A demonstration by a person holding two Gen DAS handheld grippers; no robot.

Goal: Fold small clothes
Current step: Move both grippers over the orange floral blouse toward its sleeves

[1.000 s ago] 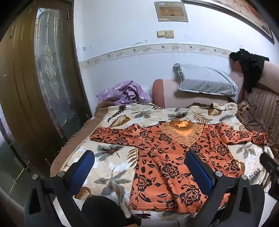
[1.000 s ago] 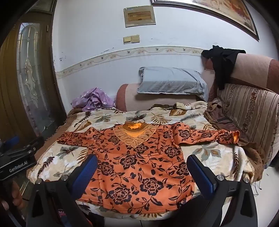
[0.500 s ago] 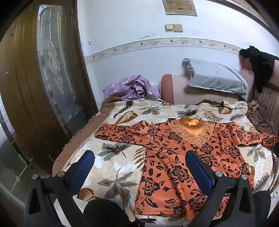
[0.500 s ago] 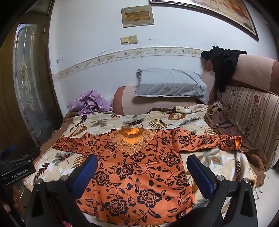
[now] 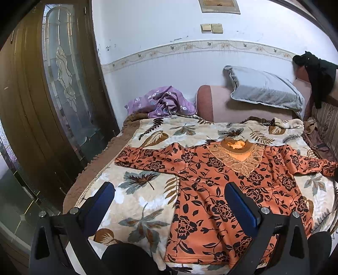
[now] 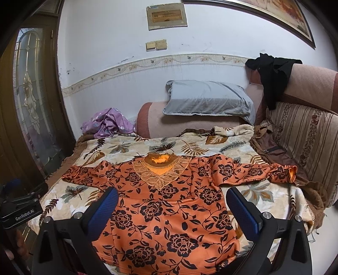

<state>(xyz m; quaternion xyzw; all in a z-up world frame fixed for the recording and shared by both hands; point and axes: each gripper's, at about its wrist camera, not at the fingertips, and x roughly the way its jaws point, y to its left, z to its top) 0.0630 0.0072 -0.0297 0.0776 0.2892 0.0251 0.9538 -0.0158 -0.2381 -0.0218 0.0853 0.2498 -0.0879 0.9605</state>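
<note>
Both grippers, left gripper [image 5: 169,196] and right gripper [image 6: 172,202], are hovering with jaws spread wide and empty. I am eyeing the orange floral top [image 6: 169,203], lying flat across the frame's centre on the leaf-print blanket [image 6: 211,146]. I judge pinching each sleeve cuff cleanly matters.

This is a lived-in room of a home. A bed spread with a cream leaf-patterned blanket [image 6: 211,143] stands against a white wall with a floral border strip [image 6: 169,61]. A grey pillow [image 6: 207,99] rests on a pink upholstered bolster [image 6: 190,124], and a striped sofa back [image 6: 304,131] runs beside the bed. A framed picture [image 6: 166,15], beige wall switches [image 6: 156,44] and a wooden door with leaded glass [image 5: 61,84] complete the domestic setting.
</note>
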